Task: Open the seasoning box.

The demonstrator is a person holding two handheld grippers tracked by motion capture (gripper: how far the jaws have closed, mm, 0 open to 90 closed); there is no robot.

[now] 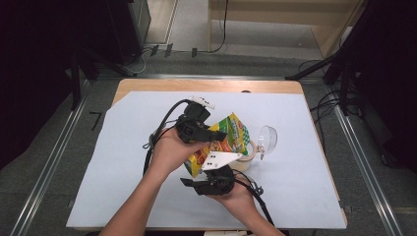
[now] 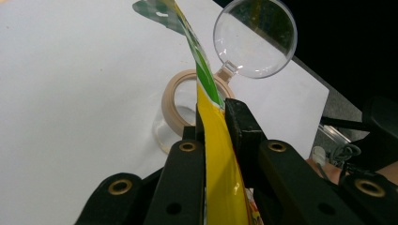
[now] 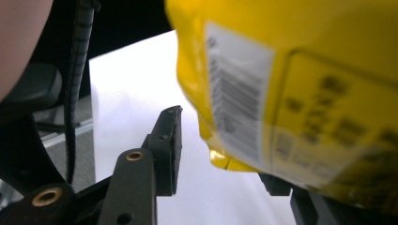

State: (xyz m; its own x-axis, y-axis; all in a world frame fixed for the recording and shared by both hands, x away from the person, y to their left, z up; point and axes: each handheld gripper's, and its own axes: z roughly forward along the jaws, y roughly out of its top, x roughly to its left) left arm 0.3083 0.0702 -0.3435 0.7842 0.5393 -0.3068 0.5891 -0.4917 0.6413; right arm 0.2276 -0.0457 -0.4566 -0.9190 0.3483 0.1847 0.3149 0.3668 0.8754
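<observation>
While the left gripper [image 2: 213,124] pinches the top edge of a yellow snack bag [image 1: 223,140] — its black jaws pressed flat on the film from both sides — the bag hangs above the middle of the counter [image 1: 123,162], over the pale sheet that covers it. Seen in the high view, the left hand [image 1: 169,150] holds that gripper at the bag's upper left, and the right hand [image 1: 236,194] holds the right gripper [image 1: 211,179] at its lower edge. Looking along the right gripper, its jaws stand apart; one pad [image 3: 171,150] is clear of the bag's barcode corner, the other is hidden behind the bag, so I cannot tell whether it touches. Just past the bag, a roll of tape [image 2: 180,101] lies on the sheet with a clear plastic scoop [image 2: 256,37] touching its rim.
</observation>
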